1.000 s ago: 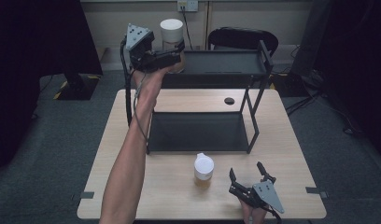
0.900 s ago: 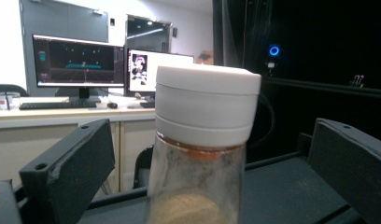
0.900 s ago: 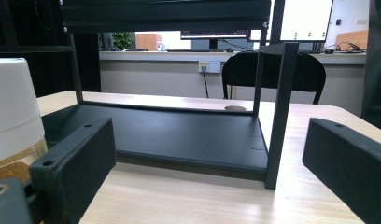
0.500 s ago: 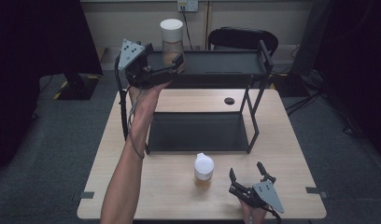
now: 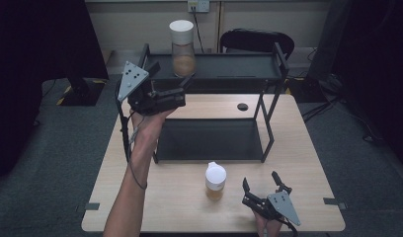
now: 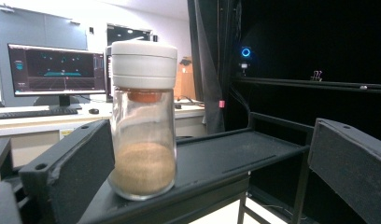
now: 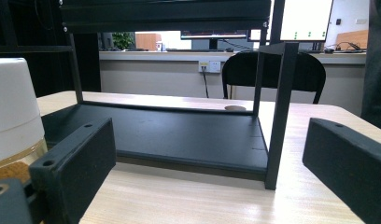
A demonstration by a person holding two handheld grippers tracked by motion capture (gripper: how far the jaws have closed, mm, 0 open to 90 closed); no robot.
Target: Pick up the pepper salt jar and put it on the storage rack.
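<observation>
We see the left claw held up at the left end of the black two-tier rack, its jaws spread apart and holding nothing. A tall glass spice jar with a white cap stands upright on the rack's top shelf, just beyond the jaw tips. In the left gripper view that jar sits between the two black jaws without touching either, brown powder filling its lower part. The right claw rests low at the near right of the wooden worktop, jaws also wide apart and empty. A second, shorter jar with a white cap stands on the worktop just left of it, in front of the rack's lower shelf. In the right gripper view this jar shows at the left edge, outside the left jaw.
</observation>
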